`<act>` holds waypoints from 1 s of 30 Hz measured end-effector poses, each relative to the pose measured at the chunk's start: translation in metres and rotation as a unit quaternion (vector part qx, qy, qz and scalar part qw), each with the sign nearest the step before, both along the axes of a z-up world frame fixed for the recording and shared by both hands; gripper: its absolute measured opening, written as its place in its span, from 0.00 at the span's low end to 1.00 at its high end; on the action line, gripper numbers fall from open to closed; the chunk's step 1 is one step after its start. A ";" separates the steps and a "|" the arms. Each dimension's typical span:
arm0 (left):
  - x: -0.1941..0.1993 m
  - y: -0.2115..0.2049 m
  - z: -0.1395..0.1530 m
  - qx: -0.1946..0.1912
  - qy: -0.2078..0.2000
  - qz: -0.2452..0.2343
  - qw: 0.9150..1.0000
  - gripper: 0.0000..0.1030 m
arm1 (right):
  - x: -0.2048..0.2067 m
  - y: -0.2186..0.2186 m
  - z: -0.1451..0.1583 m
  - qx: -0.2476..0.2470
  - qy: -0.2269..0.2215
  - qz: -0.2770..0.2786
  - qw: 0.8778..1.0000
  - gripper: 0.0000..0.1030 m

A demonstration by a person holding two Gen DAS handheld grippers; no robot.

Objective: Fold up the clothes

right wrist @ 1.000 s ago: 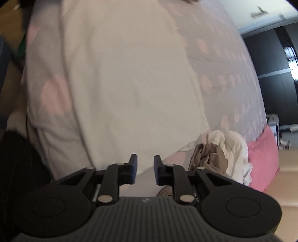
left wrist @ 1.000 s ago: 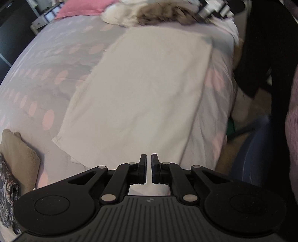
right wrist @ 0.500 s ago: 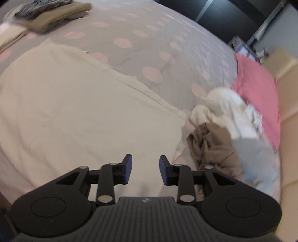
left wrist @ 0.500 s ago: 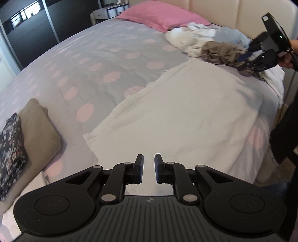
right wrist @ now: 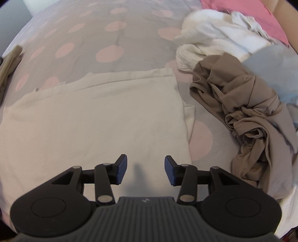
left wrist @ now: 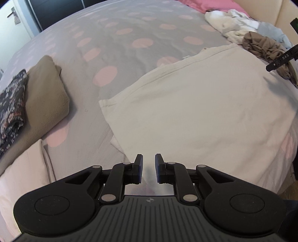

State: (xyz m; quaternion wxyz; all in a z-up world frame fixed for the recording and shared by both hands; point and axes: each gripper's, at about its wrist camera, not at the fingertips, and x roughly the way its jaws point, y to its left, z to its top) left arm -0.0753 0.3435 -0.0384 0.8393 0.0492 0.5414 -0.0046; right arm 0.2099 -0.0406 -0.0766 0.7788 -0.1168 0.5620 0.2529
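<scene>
Cream garment (left wrist: 195,115): lies spread flat on the bed (left wrist: 115,46), near its front edge, partly folded; a doubled layer shows along the far edge and at the corners.
Left gripper (left wrist: 149,168): hangs above the garment's near left corner, pointing steeply down; fingers (left wrist: 138,167) a narrow gap apart, opened a little just now, nothing between them.
Right gripper (right wrist: 146,172): above the garment's near right corner; fingers (right wrist: 121,170) about half open, widening just now, empty.
Unfolded heap (right wrist: 247,104): brown, white and pale blue clothes, crumpled, just right of the garment.
Folded stack (left wrist: 42,93): olive, floral and pale pieces, left of the garment, apart from it.
Pink pillow (right wrist: 242,16): behind the heap.
</scene>
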 end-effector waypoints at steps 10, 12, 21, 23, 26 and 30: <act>0.024 0.014 -0.018 0.007 0.021 0.045 0.999 0.12 | 0.036 -0.008 -0.019 0.039 0.009 -0.044 0.998 0.54; 0.027 0.015 -0.020 0.007 0.023 0.045 0.999 0.12 | 0.040 -0.009 -0.024 0.037 0.010 -0.048 0.998 0.56; 0.036 0.022 -0.025 0.007 0.032 0.060 0.998 0.12 | 0.054 -0.009 -0.048 0.021 0.015 -0.062 0.998 0.65; 0.037 0.023 -0.026 0.008 0.034 0.062 0.998 0.12 | 0.051 -0.002 -0.048 0.008 0.005 -0.052 0.999 0.63; 0.038 0.023 -0.027 0.011 0.035 0.061 0.997 0.12 | 0.043 0.008 -0.046 -0.004 -0.011 -0.028 1.000 0.48; 0.037 0.021 -0.025 0.015 0.032 0.057 0.998 0.12 | 0.036 0.014 -0.039 0.000 -0.013 -0.010 1.000 0.18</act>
